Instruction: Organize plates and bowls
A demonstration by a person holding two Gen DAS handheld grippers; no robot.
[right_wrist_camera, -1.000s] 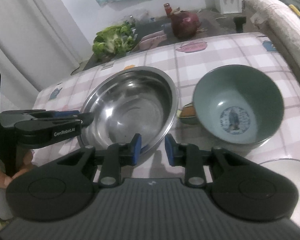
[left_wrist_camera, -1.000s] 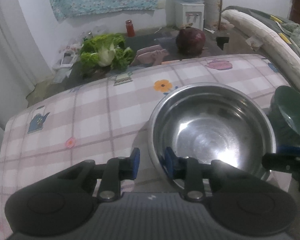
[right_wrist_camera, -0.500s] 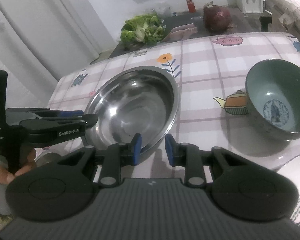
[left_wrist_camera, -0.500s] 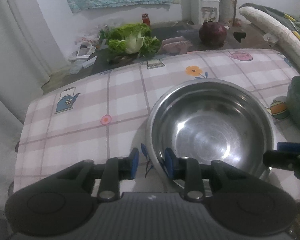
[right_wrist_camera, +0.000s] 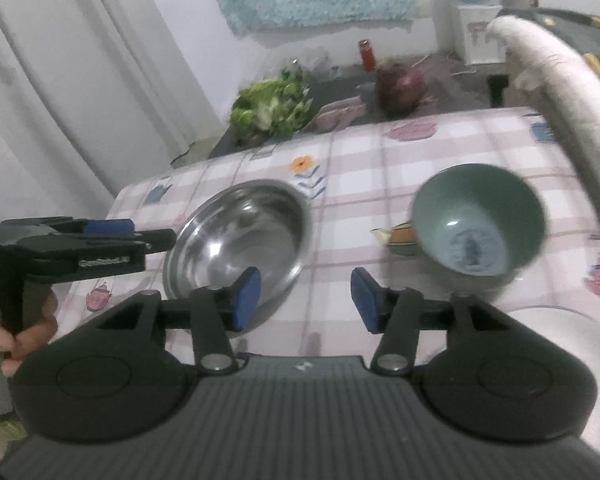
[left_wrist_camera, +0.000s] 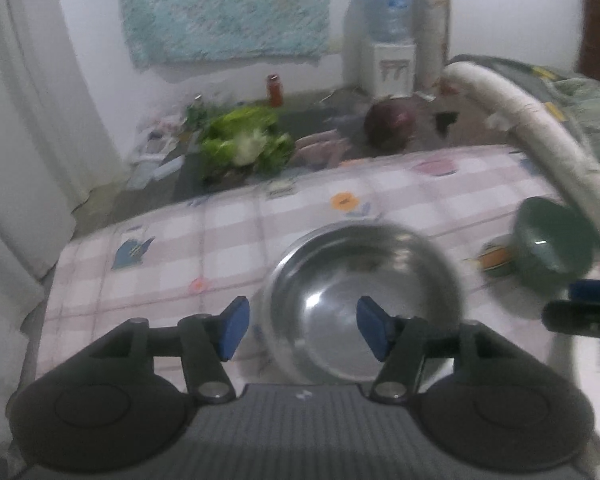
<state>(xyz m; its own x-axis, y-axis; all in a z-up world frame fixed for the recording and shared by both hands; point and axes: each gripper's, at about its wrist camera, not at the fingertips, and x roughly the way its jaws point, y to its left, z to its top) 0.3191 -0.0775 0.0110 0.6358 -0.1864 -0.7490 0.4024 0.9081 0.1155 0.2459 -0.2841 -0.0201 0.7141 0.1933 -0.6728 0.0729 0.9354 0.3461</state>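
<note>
Steel bowl (left_wrist_camera: 364,300) sits near the front of the checked tablecloth (left_wrist_camera: 228,240), left of centre, upright and with nothing in it. Nearest of all, the left gripper (left_wrist_camera: 303,326) hangs just short of it with jaws spread wide and nothing between them, its blue pads (left_wrist_camera: 233,327) framing the bowl's near rim. The right gripper (right_wrist_camera: 305,300) is likewise wide apart and holds nothing, poised over bare cloth between the steel bowl and the green bowl (right_wrist_camera: 478,222).

Judging by its look, the steel bowl should be light, stiff and slick, so a pinch across the thin rim, one pad inside and one outside, seems the surest hold; a shallow bite might slip. The green bowl, further back on the right, looks ceramic: heavier, brittle, best taken at the rim too and set down gently. It is also unfilled, showing only a printed motif on its floor. A pale plate (right_wrist_camera: 580,344) shows partly at the near right edge; whether anything lies on it cannot be told.

Beyond the table's far edge lie leafy greens (right_wrist_camera: 270,106), a red cabbage (right_wrist_camera: 400,82), a small red jar (right_wrist_camera: 367,54) and, farthest, a water dispenser (left_wrist_camera: 390,36).
</note>
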